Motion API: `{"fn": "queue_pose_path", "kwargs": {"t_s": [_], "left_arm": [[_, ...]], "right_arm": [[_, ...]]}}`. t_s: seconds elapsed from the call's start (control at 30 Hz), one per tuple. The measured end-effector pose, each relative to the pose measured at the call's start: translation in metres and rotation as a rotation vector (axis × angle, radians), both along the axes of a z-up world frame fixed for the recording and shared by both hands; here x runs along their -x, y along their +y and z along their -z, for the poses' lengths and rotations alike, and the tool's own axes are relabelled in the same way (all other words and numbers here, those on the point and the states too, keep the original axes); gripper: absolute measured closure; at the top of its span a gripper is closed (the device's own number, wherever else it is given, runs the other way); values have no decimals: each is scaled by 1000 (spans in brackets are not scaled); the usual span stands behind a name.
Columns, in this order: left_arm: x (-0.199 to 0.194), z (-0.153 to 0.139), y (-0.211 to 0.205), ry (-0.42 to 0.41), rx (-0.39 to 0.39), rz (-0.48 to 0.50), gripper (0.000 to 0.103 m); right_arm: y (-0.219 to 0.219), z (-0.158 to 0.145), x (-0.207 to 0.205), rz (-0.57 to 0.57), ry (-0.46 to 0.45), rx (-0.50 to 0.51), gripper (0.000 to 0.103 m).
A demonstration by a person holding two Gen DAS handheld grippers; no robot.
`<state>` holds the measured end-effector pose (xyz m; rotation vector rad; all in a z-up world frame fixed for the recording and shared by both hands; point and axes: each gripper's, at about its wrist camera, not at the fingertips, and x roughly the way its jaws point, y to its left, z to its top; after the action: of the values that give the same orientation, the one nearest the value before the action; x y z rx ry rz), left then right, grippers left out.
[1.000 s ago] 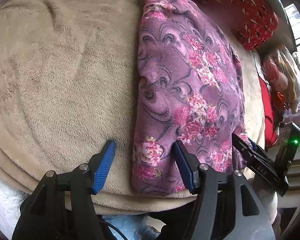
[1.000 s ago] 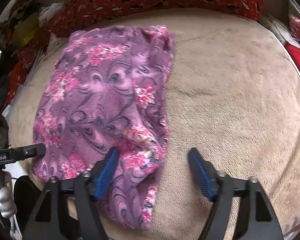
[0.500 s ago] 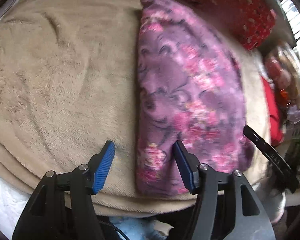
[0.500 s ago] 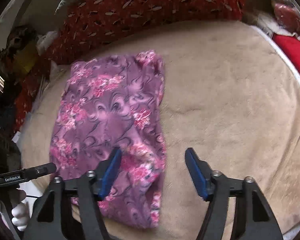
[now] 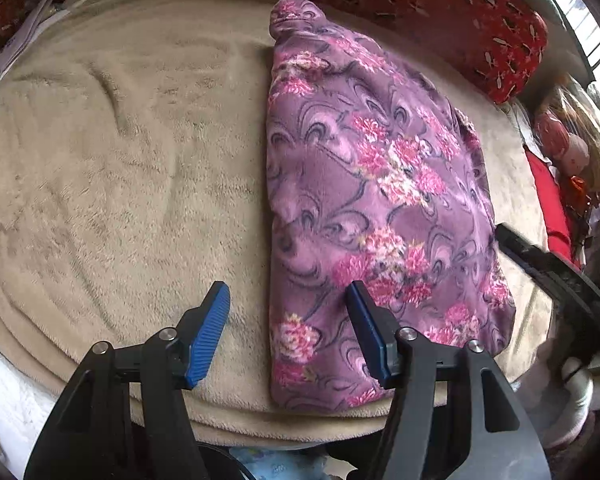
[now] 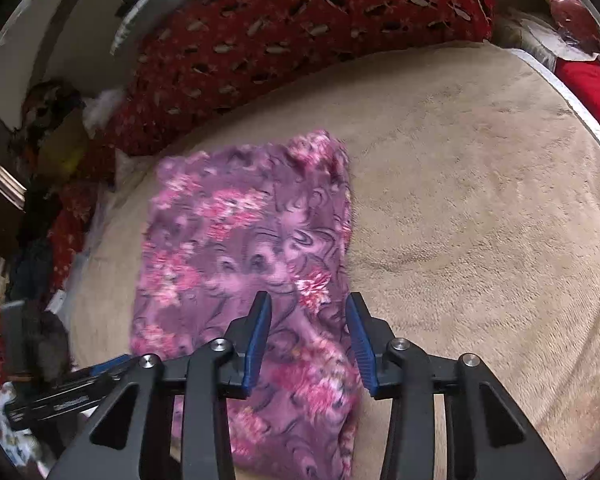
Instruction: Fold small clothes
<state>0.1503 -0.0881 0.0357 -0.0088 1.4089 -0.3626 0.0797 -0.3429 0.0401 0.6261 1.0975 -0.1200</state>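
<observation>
A purple fleece garment with pink flowers (image 5: 364,208) lies folded into a long flat shape on a beige blanket (image 5: 120,168). My left gripper (image 5: 286,292) is open above its near left edge: one blue pad (image 5: 210,328) is over blanket, the other over fabric. In the right wrist view the same garment (image 6: 236,240) lies left of centre. My right gripper (image 6: 308,304) hovers over its near right edge. Its jaws are opening from a narrow gap, and the fabric below them lies flat, not pinched. The right gripper's black finger (image 5: 540,264) shows at the garment's right side.
A red patterned cushion (image 6: 300,28) lines the far edge of the blanket. Clutter and a doll (image 5: 572,148) sit off the right side, a red item (image 6: 592,88) beyond it. The blanket's near edge (image 5: 260,428) drops off just below the grippers.
The right gripper's jaws stand much narrower than before, and it has lifted back, so the garment looks smaller. The left gripper has tilted slightly, jaws unchanged. The garment has not moved.
</observation>
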Motion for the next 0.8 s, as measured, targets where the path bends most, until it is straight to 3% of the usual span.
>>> {"fn": "queue_pose_path", "kwargs": {"t_s": [0.07,0.1,0.13,0.33,0.47,0.57,0.6,0.73,0.77,0.8], "left_arm": [[-3,1,0,5,4,-3,43],[-4,2,0,6,5,-3,43],[-5,2,0,7,6,-1,43],[-10,1,5,32,32,-3,43],[-34,-22,8,-7,115,-42,43],[-62,-31,2,-37,114,-40,43],[-72,-29,-1,-36,101,-44,43],[-104,-2,-16,70,108,-69,43],[-108,2,-17,81,109,-75,43],[-112,6,-19,83,111,-80,43]], "right_arm": [[1,11,-4,-2,31,-2,67],[2,13,-4,-9,11,-10,80],[4,11,-1,-15,-12,-4,85],[-5,4,-3,-21,-15,-12,86],[-22,-10,-18,29,-77,-53,78],[-36,-11,-39,80,-94,-84,56],[-39,-7,-49,94,-86,-88,53],[-43,18,-81,121,3,-110,52],[-41,24,-88,120,23,-109,57],[-37,23,-92,99,-2,-102,84]]}}
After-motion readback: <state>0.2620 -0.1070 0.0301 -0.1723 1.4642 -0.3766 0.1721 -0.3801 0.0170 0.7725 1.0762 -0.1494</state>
